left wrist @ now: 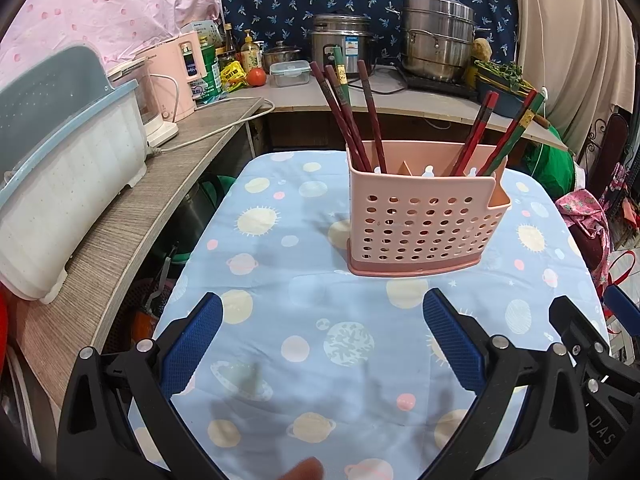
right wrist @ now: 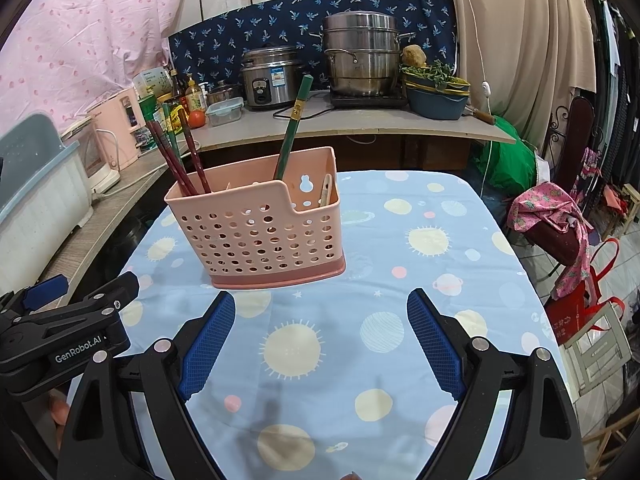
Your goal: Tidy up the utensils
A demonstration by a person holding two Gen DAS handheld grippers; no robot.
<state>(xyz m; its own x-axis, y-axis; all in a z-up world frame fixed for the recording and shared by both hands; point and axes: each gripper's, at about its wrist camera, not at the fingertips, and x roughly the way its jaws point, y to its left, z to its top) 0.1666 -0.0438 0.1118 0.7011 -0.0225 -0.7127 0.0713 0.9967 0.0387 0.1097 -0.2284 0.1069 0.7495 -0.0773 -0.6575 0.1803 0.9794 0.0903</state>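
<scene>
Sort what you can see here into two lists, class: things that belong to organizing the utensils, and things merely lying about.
Belong to the job:
- pink perforated plastic utensil holder
- dark red chopsticks
- green chopstick with a gold band

Lying about:
- stacked steel steamer pot
- steel rice cooker
- red tomato
- clear lidded plastic food box

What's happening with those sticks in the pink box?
A person holds two grippers over a table with a blue planet-print cloth. The left gripper and the right gripper are both open and hold nothing. In front of them stands a pink perforated plastic utensil holder on the cloth. Dark red chopsticks and a green chopstick already stand inside it.
</scene>
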